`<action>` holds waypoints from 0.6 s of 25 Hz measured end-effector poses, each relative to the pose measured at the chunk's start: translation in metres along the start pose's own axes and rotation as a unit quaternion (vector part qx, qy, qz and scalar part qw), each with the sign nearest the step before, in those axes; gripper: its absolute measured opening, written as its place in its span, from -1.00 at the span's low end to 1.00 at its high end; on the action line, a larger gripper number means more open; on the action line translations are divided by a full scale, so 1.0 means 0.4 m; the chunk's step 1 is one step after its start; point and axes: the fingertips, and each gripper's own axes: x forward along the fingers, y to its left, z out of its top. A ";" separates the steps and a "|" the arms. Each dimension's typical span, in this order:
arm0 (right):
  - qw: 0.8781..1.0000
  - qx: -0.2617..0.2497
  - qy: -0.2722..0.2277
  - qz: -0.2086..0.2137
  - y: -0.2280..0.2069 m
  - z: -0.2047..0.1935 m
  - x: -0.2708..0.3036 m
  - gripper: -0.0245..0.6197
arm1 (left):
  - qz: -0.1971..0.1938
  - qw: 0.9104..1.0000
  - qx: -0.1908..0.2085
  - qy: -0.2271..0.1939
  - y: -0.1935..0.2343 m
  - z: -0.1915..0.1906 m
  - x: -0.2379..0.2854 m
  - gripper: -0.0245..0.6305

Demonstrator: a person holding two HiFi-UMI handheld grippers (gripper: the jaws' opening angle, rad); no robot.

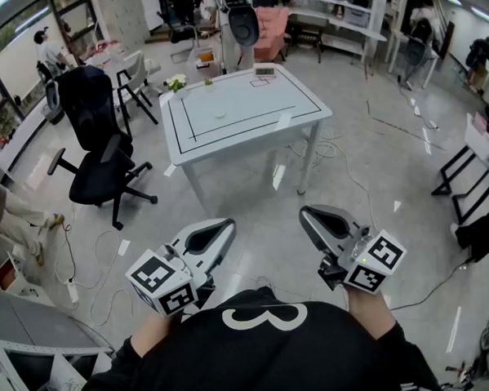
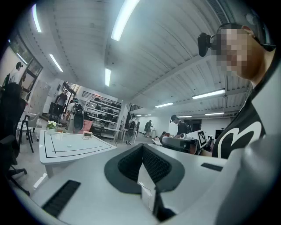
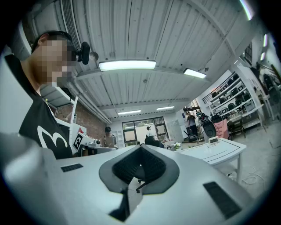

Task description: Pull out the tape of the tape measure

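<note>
My left gripper [image 1: 226,226] and right gripper [image 1: 305,215] are held side by side close to the person's chest, both pointing toward the white table [image 1: 305,106] some way ahead across the floor. Both are shut, jaws closed tip to tip with nothing between them, as the left gripper view [image 2: 142,147] and the right gripper view [image 3: 141,148] show. A small pale round object [image 1: 219,114] lies near the middle of the table inside a black taped outline; it is too small to tell whether it is the tape measure. Neither gripper is near it.
A black office chair [image 1: 100,161] stands left of the table. A small display device [image 1: 264,70] and a pot of flowers [image 1: 176,82] sit at the table's far edge. Cables trail over the floor [image 1: 366,184]. Shelving, other desks and several people fill the room behind.
</note>
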 end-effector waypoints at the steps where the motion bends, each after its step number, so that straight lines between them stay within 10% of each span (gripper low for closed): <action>1: 1.000 -0.001 0.000 -0.001 0.002 0.001 -0.003 -0.90 | 0.000 1.000 -0.003 0.001 -0.006 0.000 -0.001 -0.92; 15: 0.998 -0.017 -0.017 -0.054 -0.023 0.050 -0.058 -0.85 | 0.013 1.000 0.004 -0.012 -0.014 0.028 0.014 -0.91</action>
